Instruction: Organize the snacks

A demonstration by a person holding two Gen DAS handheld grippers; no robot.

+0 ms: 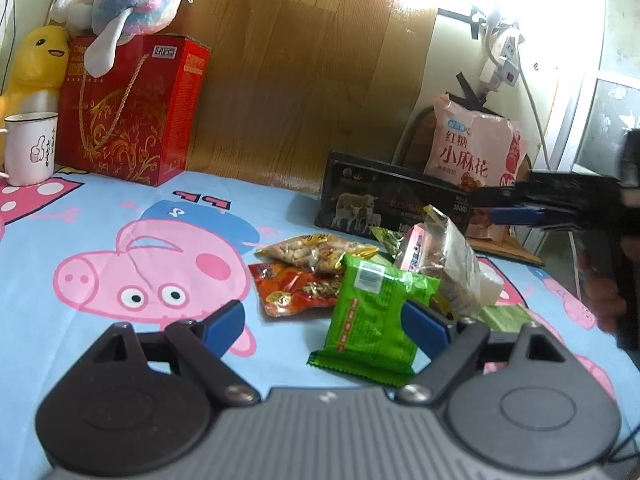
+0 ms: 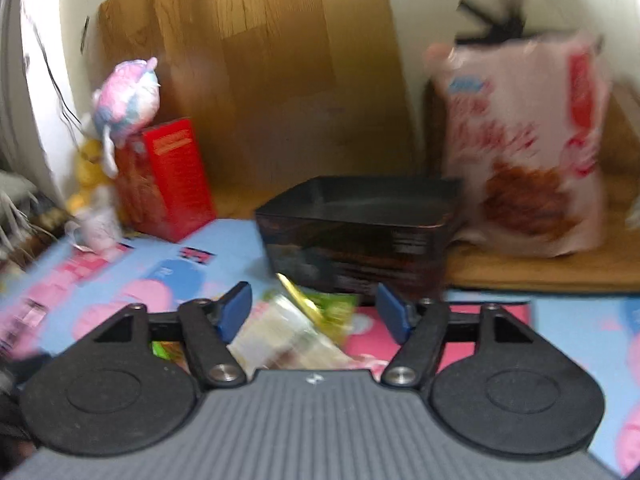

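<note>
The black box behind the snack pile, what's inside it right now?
From the right wrist view, the black box stands open-topped, and the visible part of its interior shows only dark walls, no snacks. Its near wall hides the floor, and the picture is blurred, so something low could be missed.

Strong daylight blows out the top right of the left wrist view, w/ glare on the wood panel (image 1: 304, 80). Right wrist view is motion-blurred throughout; pink snack bag (image 2: 520, 148) smeared. Fisheye bends edges.

Black linkage arms w/ silver screws, blue jaws, grey ribbed base.
</note>
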